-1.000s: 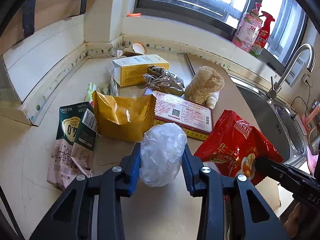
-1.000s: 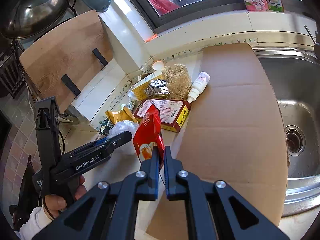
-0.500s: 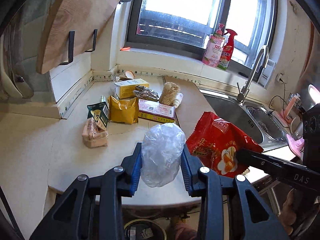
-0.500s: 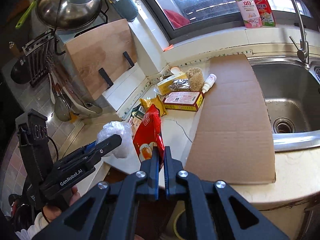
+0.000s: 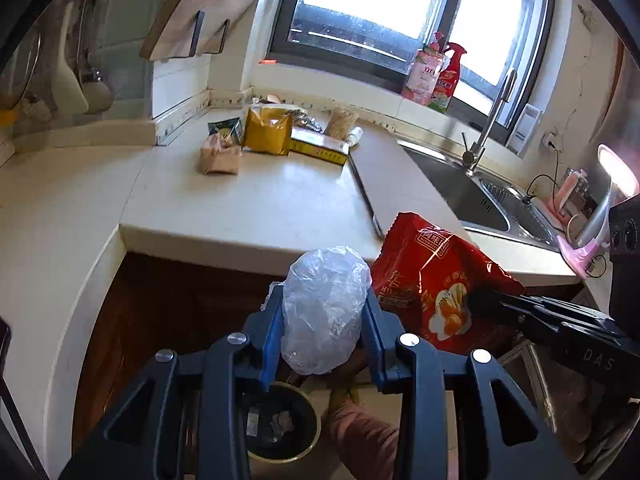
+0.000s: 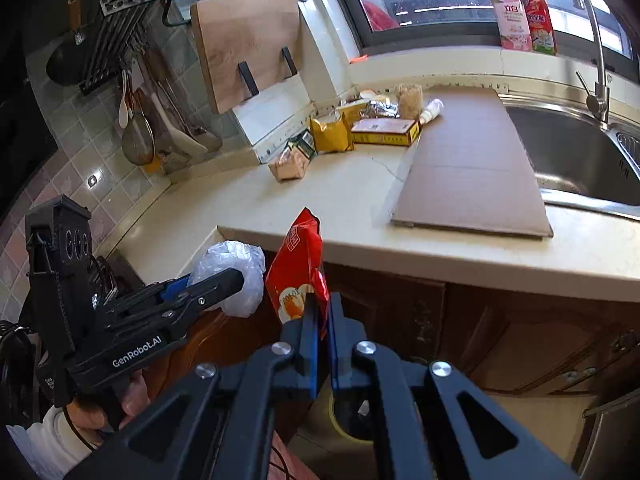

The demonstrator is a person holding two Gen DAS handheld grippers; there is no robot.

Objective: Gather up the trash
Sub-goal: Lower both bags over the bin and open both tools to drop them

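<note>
My left gripper [image 5: 324, 316] is shut on a crumpled clear plastic bag [image 5: 324, 308], held off the counter's front edge above a round trash bin [image 5: 280, 428] on the floor. The bag also shows in the right wrist view [image 6: 232, 272]. My right gripper [image 6: 322, 312] is shut on a red snack bag [image 6: 298, 268], also seen in the left wrist view [image 5: 432, 280], beside the plastic bag. The bin's rim [image 6: 340, 424] shows below the right gripper. More trash lies at the counter's back: a yellow bag [image 5: 266, 134], a pink packet [image 5: 220, 156], a flat box [image 5: 318, 146].
A cardboard sheet [image 6: 472, 164] lies on the counter [image 5: 240, 204] next to the sink [image 6: 580, 156]. Wooden cabinet doors [image 6: 520, 332] stand below the counter. A cutting board [image 6: 248, 44] hangs on the wall. Spray bottles [image 5: 436, 76] stand on the windowsill.
Both grippers have pulled back from the counter and lowered, carrying the plastic bag and the red snack bag past the counter edge. The floor bin has come fully into view.
</note>
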